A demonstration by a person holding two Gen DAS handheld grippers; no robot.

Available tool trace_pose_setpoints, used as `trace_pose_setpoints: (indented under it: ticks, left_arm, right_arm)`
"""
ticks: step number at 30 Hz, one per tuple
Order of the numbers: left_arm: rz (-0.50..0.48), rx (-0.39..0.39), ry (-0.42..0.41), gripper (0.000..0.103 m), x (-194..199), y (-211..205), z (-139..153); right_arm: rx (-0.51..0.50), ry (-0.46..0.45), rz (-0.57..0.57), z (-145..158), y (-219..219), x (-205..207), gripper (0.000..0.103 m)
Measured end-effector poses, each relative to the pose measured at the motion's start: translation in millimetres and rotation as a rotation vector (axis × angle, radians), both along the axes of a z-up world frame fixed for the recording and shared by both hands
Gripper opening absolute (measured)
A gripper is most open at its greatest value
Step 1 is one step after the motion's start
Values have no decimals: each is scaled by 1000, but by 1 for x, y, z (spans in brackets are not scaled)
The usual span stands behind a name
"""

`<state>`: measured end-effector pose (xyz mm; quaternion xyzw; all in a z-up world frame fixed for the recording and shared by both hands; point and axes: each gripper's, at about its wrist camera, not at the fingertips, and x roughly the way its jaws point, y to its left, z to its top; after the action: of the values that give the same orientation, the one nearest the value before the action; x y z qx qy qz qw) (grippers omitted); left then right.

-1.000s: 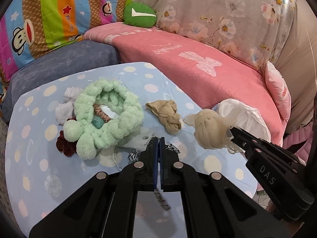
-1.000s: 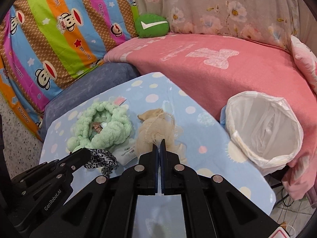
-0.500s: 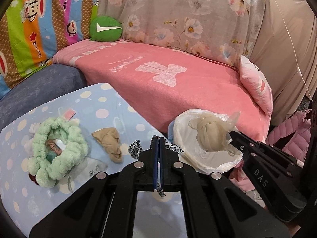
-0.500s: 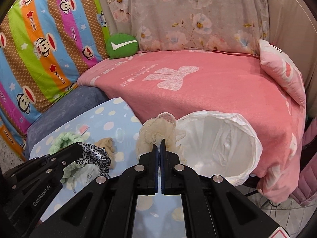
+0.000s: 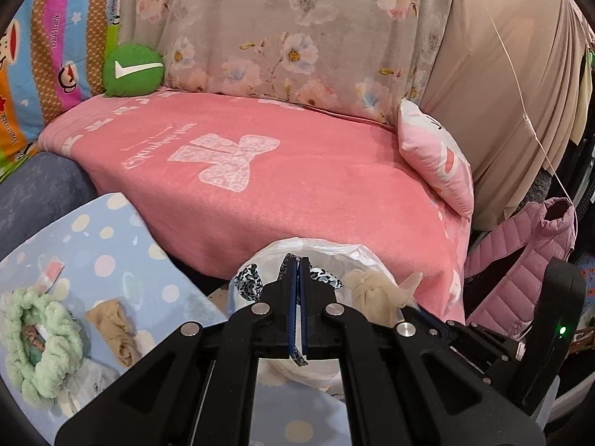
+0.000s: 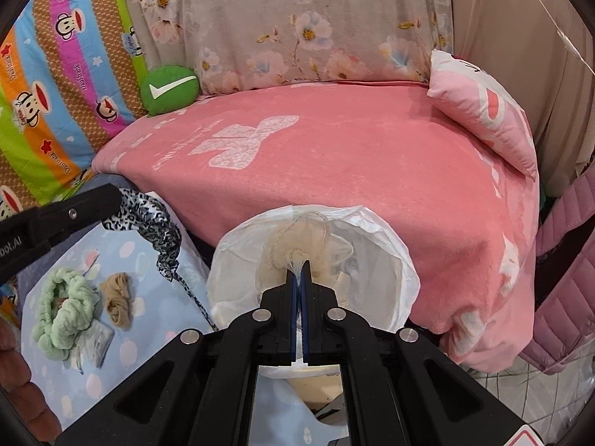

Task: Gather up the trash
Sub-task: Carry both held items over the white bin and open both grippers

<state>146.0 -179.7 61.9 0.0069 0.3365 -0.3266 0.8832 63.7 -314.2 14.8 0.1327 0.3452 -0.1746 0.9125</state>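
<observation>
1. Up front in the left wrist view: left gripper (image 5: 297, 271) with jaws pinched together on a leopard-print ribbon (image 5: 250, 281), held over the rim of the white-lined trash bin (image 5: 346, 251)
2. Just right of it: right gripper (image 5: 420, 306) clamping a beige mesh pouf (image 5: 372, 291), also over the bin's opening
3. Lower left, on the blue dotted tablecloth (image 5: 111, 245): mint fluffy scrunchie (image 5: 41, 338), with a knotted tan stocking (image 5: 119, 329) just beside it; both well apart from the bin
4. Behind the bin: pink blanket (image 5: 297, 186), green checkmark cushion (image 5: 133, 70), pink pillow (image 5: 438, 156)
5. Next, the right wrist view: right gripper (image 6: 300, 267) with jaws closed tight on the netting of the beige mesh pouf (image 6: 297, 245), hanging inside the mouth of the trash bin (image 6: 383, 256)
6. At left: left gripper (image 6: 111, 200) gripping the leopard-print ribbon (image 6: 156, 230), its tail dangling down beside the bin's left edge
7. Further left on the tablecloth (image 6: 126, 349): mint scrunchie (image 6: 67, 312), tan stocking (image 6: 119, 295), small grey packet (image 6: 98, 340) touching the scrunchie
</observation>
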Motion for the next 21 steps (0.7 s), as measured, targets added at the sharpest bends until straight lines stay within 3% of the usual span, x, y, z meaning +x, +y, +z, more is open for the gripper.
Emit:
trace_pose_setpoints:
  ticks: [2, 5, 7, 8, 13, 17, 19, 21]
  left_arm:
    - [-20, -12, 23, 2, 7, -14, -4]
    - [0, -18, 22, 13, 13, -23, -10]
    - [28, -5, 8, 52, 16, -26, -12]
    - [45, 1, 1, 56, 17, -25, -13]
    - [64, 45, 3, 56, 20, -20, -20]
    - [91, 46, 26, 56, 23, -8, -25]
    - [102, 47, 28, 57, 23, -2, -27]
    - [120, 54, 23, 61, 22, 4, -27]
  right_arm:
    - [10, 9, -13, -5, -8, 0, 2]
    - [21, 18, -27, -11, -15, 1, 2]
    - [28, 21, -34, -15, -19, 2, 2]
    - [33, 23, -36, -16, -21, 4, 2]
    - [39, 24, -28, -18, -21, 11, 3]
    - [28, 14, -22, -16, -15, 16, 9]
    - [24, 9, -20, -15, -12, 18, 18]
    - [23, -4, -21, -11, -9, 18, 36]
